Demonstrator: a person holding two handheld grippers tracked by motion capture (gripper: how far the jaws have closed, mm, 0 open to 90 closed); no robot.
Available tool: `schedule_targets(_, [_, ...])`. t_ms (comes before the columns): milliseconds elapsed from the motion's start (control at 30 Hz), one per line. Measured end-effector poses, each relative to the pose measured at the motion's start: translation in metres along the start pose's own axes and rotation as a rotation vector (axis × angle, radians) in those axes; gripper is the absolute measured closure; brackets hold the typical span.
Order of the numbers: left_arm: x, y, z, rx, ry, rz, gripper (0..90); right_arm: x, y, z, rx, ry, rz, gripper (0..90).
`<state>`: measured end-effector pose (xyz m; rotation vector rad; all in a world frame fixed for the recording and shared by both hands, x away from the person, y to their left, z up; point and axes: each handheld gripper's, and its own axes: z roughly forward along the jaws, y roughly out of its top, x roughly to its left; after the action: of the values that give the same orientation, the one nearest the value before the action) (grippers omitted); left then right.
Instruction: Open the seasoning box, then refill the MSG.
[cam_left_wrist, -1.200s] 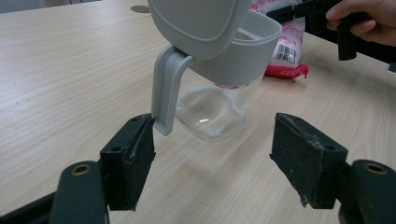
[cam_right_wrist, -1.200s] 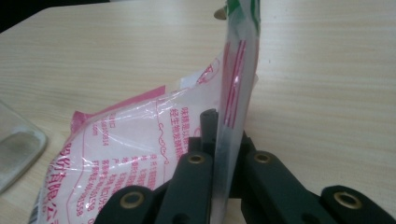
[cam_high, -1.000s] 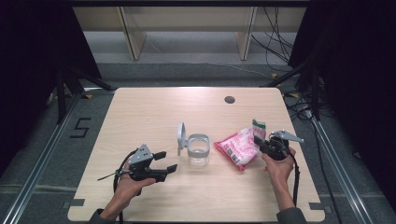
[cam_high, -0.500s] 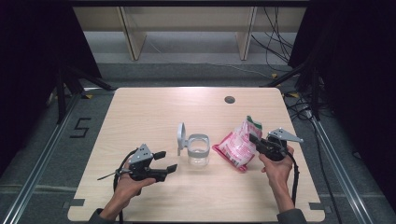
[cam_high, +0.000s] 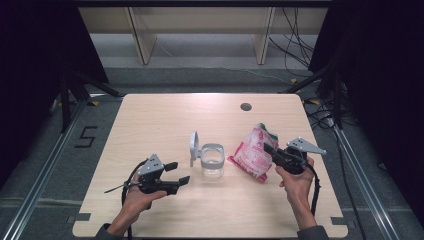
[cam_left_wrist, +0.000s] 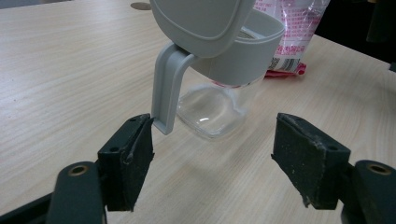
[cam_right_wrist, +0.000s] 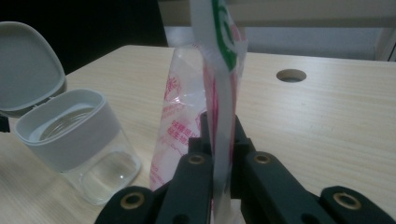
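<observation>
A clear jar (cam_high: 212, 166) with a grey collar and a flipped-up grey lid (cam_high: 194, 145) stands open at the table's middle. It looks empty (cam_right_wrist: 88, 158). To its right my right gripper (cam_high: 270, 150) is shut on the sealed edge of a pink and white snack bag (cam_high: 255, 152), tilting it up off the table; the bag's green-tipped top (cam_right_wrist: 219, 28) rises between the jaws. My left gripper (cam_high: 178, 173) rests on the table left of the jar, open, with the jar (cam_left_wrist: 219, 100) just beyond its pads (cam_left_wrist: 130, 158).
A round cable hole (cam_high: 245, 106) lies in the light wood table (cam_high: 165, 120) at the back right. Shelving legs and cables stand beyond the far edge. Metal rails run along both sides on the floor.
The right gripper has lifted and tipped the bag from lying flat to nearly upright, moving it slightly toward the jar. The left gripper has stayed put.
</observation>
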<state>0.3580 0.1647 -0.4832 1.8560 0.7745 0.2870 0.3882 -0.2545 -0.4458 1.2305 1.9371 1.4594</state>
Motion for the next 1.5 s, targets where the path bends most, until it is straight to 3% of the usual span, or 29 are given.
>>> schedule_targets(133, [0.0, 0.0, 0.0, 0.001, 0.001, 0.0, 28.1, 0.007, 0.004, -0.002, -0.017, 0.019, 0.007, 90.0])
schedule_targets(167, [-0.001, -0.001, 0.0, -0.004, 0.001, -0.017, 28.1, 0.007, 0.006, -0.003, -0.021, 0.016, -0.026, 90.0])
schedule_targets(200, [-0.002, -0.001, 0.0, -0.006, 0.007, -0.031, 28.1, 0.011, 0.007, -0.004, -0.017, 0.02, 0.004, 90.0])
schedule_targets(233, [-0.002, -0.001, 0.0, -0.006, 0.004, -0.033, 28.1, 0.01, 0.009, -0.005, -0.014, 0.028, -0.02, 90.0])
schedule_targets(267, [-0.002, -0.001, 0.0, -0.006, 0.003, -0.03, 28.1, 0.01, 0.009, -0.005, -0.027, 0.017, -0.045, 90.0])
schedule_targets(300, [-0.002, -0.001, 0.0, -0.001, 0.005, -0.022, 28.1, 0.013, 0.011, -0.007, -0.01, 0.02, -0.024, 90.0])
schedule_targets(367, [-0.002, -0.001, -0.001, 0.0, 0.001, -0.019, 28.1, 0.013, 0.013, -0.008, -0.035, 0.036, -0.047, 90.0])
schedule_targets(400, [-0.002, -0.001, -0.001, 0.0, 0.002, -0.019, 28.1, 0.016, 0.014, -0.01, -0.023, 0.028, -0.02, 90.0])
schedule_targets(533, [-0.003, -0.001, 0.001, -0.008, -0.002, -0.029, 28.1, 0.016, 0.017, -0.015, -0.044, 0.032, -0.039, 90.0])
schedule_targets(567, [-0.002, -0.001, 0.001, 0.001, -0.007, -0.012, 28.1, 0.017, 0.018, -0.016, -0.034, 0.026, -0.035, 90.0])
schedule_targets(600, [-0.003, -0.001, 0.001, 0.0, -0.006, -0.019, 28.1, 0.015, 0.019, -0.018, -0.035, 0.02, -0.063, 90.0])
schedule_targets(700, [-0.005, -0.001, 0.002, -0.002, -0.007, -0.02, 28.1, 0.014, 0.02, -0.02, -0.039, 0.021, -0.081, 90.0])
schedule_targets(800, [-0.005, -0.002, 0.001, 0.008, -0.008, 0.011, 28.1, 0.016, 0.02, -0.021, -0.044, 0.03, -0.057, 90.0])
schedule_targets(833, [-0.007, -0.003, 0.001, 0.006, -0.005, -0.014, 28.1, 0.016, 0.021, -0.021, -0.042, 0.021, -0.071, 90.0])
schedule_targets(933, [-0.009, -0.002, 0.001, 0.004, -0.005, -0.009, 28.1, 0.02, 0.022, -0.022, -0.052, 0.029, -0.042, 90.0])
schedule_targets(1000, [-0.01, -0.002, 0.001, 0.001, -0.013, -0.001, 28.1, 0.018, 0.023, -0.022, -0.054, 0.034, -0.067, 90.0])
schedule_targets(1033, [-0.01, -0.002, 0.002, 0.0, -0.012, -0.001, 28.1, 0.02, 0.024, -0.024, -0.057, 0.027, -0.049, 90.0])
schedule_targets(1067, [-0.009, -0.002, 0.002, 0.004, -0.006, -0.004, 28.1, 0.018, 0.025, -0.024, -0.063, 0.033, -0.073, 90.0])
schedule_targets(1167, [-0.01, -0.004, 0.004, 0.009, 0.0, -0.009, 28.1, 0.02, 0.025, -0.026, -0.064, 0.032, -0.047, 90.0])
schedule_targets(1233, [-0.014, -0.005, 0.007, 0.016, -0.001, -0.009, 27.9, 0.017, 0.026, -0.028, -0.081, 0.027, -0.081, 90.0])
schedule_targets(1267, [-0.017, -0.006, 0.01, 0.018, -0.012, -0.008, 27.9, 0.019, 0.027, -0.031, -0.07, 0.023, -0.061, 90.0])
schedule_targets(1400, [-0.026, -0.007, 0.016, 0.026, -0.018, 0.018, 27.9, 0.021, 0.029, -0.036, -0.076, 0.023, -0.053, 90.0])
schedule_targets(1467, [-0.031, -0.007, 0.019, 0.016, -0.018, 0.018, 28.1, 0.02, 0.031, -0.036, -0.099, 0.022, -0.083, 90.0])
schedule_targets(1500, [-0.033, -0.007, 0.02, 0.015, -0.011, 0.02, 28.3, 0.023, 0.032, -0.039, -0.094, 0.014, -0.062, 90.0])
